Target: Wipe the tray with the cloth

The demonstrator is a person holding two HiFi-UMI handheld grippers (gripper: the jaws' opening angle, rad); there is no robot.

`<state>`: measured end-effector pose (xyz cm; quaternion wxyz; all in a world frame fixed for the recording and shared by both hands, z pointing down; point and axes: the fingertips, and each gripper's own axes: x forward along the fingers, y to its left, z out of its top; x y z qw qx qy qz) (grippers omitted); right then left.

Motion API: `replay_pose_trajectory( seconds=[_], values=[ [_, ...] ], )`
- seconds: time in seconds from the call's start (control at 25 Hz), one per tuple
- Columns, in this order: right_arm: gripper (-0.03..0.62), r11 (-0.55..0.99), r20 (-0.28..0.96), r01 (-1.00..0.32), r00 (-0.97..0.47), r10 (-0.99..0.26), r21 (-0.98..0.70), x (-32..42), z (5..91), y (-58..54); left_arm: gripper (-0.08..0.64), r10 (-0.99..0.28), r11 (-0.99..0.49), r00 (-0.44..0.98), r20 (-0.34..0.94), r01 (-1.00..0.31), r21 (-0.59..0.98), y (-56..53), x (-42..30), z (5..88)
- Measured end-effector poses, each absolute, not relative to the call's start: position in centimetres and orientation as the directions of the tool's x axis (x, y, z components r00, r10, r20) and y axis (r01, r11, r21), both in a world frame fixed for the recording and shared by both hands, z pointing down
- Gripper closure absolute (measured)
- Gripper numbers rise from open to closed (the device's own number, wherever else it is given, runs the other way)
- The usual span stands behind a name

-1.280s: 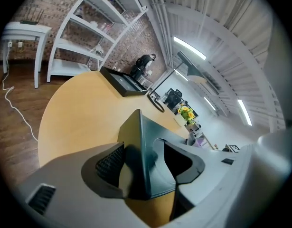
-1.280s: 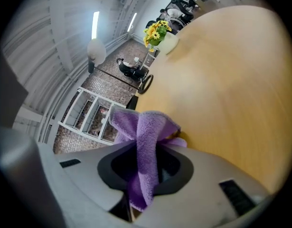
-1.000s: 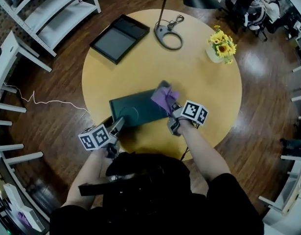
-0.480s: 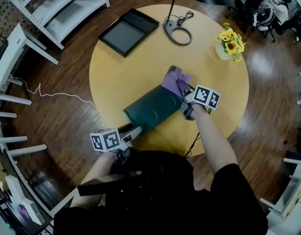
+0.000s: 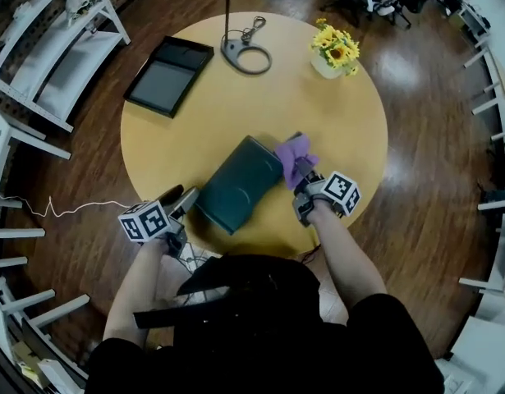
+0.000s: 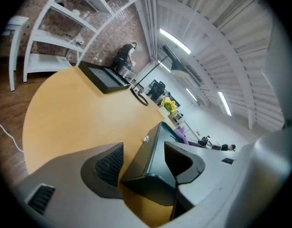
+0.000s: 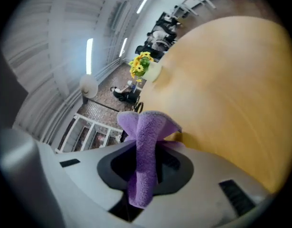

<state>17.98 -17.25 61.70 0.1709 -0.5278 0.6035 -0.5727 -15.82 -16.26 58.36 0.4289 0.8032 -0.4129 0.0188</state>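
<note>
Your left tool (image 5: 183,202) clamps dark green tray (image 5: 236,185) by its 7 o'clock corner, mid-worktop (image 5: 236,97). Your right tool (image 5: 300,179) pinches purple cloth (image 5: 293,153), bunched at tray's 2 o'clock corner. Wiping probably under way; remaining share unclear.

Table (image 5: 342,138), round, wooden: one.
Trays: two, being one green tray (image 5: 236,185) and one black tray (image 5: 168,76).
Purple cloth (image 5: 293,156): one.
Pot of yellow flowers (image 5: 334,49): one.
Lamp stand (image 5: 245,58) with ring base: one.
Grippers: two, being left gripper (image 5: 185,200) and right gripper (image 5: 301,177).
</note>
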Motion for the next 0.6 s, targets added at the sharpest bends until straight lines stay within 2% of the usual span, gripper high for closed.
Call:
replay_pose_trajectory(
  seconds=[0.08, 0.16, 0.36, 0.6],
  values=[
    [0.522, -0.282, 0.405, -0.358, -0.341, -0.848, -0.890, 16.5, 63.2, -15.8, 0.299, -0.560, -0.339, 0.724, 0.403, -0.644, 0.686, -15.7, -13.4, 59.2],
    [0.522, -0.328, 0.422, -0.328, -0.275, -0.864, -0.886, 15.4, 64.0, -14.8, 0.295, -0.493, -0.397, 0.766, 0.412, -0.620, 0.677, -14.5, -11.2, 59.6],
    [0.523, -0.370, 0.491, -0.465, -0.170, -0.854, -0.804, 13.7, 64.3, -13.1, 0.293, -0.428, -0.508, 0.809, 0.402, -0.584, 0.633, -13.9, -10.1, 59.3],
    [0.523, -0.323, 0.434, -0.438, -0.181, -0.883, -0.839, 10.7, 63.5, -10.7, 0.293, -0.384, -0.534, 0.845, 0.373, -0.533, 0.656, -13.9, -10.2, 59.5]
  ],
)
